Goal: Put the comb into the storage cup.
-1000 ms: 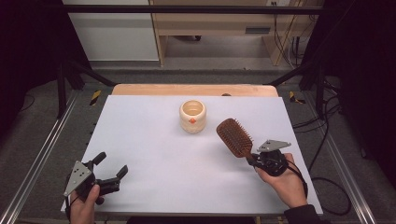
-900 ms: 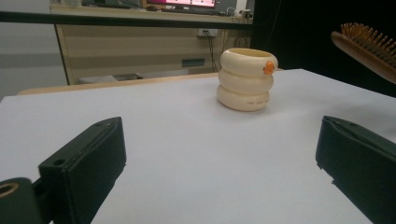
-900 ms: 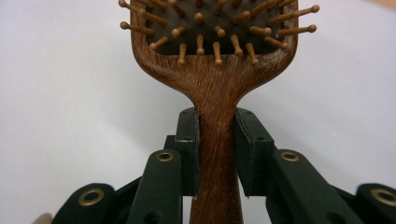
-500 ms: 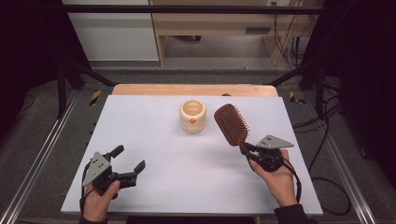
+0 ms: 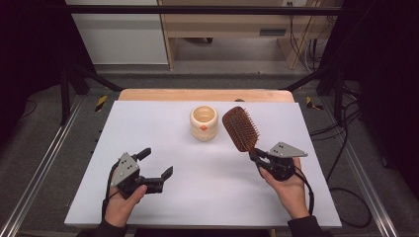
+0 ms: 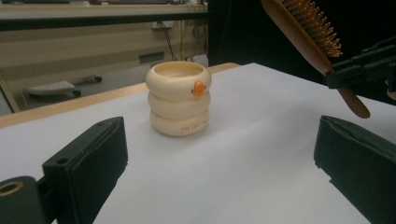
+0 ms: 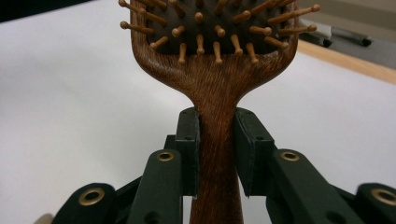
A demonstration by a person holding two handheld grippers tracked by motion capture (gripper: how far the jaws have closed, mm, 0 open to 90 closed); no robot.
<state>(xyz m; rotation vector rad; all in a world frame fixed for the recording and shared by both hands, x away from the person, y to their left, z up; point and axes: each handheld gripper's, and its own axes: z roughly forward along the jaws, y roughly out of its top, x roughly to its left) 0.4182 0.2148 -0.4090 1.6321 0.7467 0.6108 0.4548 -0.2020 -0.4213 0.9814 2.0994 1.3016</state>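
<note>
looking from the high view, the left gripper [image 5: 157, 164] gapes wide and empty at lower left, the cup [image 5: 204, 122] up-right at centre; its own view frames that cup between the jaws; the right gripper [image 7: 217, 154] clamps the hairbrush [image 7: 212, 70] handle, head rising upward.

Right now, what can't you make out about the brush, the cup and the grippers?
- Hairbrush: its head is cut off by the top edge of the right gripper view.
- Cream cup: the small lettering near its base is too small to read in the left gripper view; its inside is hidden by its own rim.
- Right hand-held gripper: in the high view its grey plate covers the body.
</note>
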